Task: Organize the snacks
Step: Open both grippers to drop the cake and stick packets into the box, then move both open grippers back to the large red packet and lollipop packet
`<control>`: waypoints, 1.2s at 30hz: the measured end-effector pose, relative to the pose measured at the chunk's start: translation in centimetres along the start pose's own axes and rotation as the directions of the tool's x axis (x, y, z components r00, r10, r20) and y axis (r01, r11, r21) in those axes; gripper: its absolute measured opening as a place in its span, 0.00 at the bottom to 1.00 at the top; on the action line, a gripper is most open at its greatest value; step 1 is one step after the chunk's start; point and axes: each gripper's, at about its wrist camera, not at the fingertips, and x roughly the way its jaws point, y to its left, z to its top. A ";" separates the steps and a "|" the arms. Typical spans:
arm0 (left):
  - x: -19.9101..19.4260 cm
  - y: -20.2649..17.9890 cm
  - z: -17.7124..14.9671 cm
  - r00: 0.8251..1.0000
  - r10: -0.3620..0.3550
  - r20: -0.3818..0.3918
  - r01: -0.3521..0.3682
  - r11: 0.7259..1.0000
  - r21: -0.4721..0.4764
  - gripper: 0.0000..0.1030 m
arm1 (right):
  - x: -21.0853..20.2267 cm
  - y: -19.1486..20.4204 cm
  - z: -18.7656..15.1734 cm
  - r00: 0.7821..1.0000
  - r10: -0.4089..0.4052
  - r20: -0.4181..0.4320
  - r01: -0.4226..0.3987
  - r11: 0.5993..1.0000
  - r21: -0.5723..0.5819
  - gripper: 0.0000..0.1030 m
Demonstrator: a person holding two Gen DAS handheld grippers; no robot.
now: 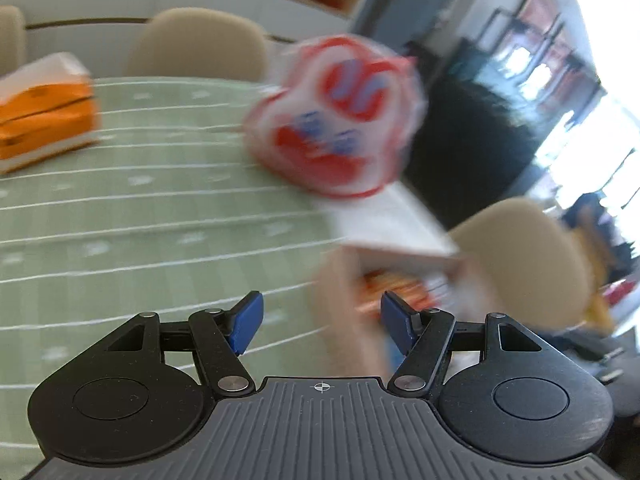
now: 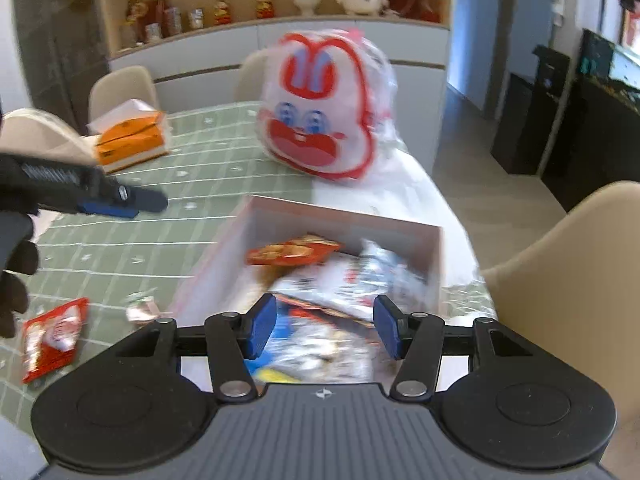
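The open box (image 2: 434,240) holds snack packets (image 2: 296,250). A rabbit-face bag (image 2: 320,120) stands behind it. Both the left gripper (image 1: 320,322) and the right gripper (image 2: 325,328) are spread and empty.

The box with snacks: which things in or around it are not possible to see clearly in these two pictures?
- Box, left wrist view: motion blur smears it; only an orange packet shows inside.
- Snacks low in the box, right wrist view: blurred, partly behind the right gripper fingers; labels unreadable.
- Small wrapper on the table, right wrist view: too small and blurred to identify.
- Red packet, right wrist view: print unreadable.
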 end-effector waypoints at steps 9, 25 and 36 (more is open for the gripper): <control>-3.7 7.2 -7.3 0.985 0.119 -0.128 -0.100 0.984 0.144 0.68 | 2.0 11.4 1.5 0.986 0.144 -0.083 -0.154 0.980 -0.127 0.52; -9.3 12.0 -13.5 0.986 -0.024 -0.166 0.054 0.983 0.177 0.67 | 12.4 19.4 1.0 0.960 0.020 -0.278 -0.010 0.999 0.037 0.50; -8.3 12.4 -11.4 0.989 -0.102 -0.111 0.125 0.966 0.228 0.66 | 6.2 21.1 -6.3 0.969 -0.084 -0.231 0.123 0.979 0.160 0.46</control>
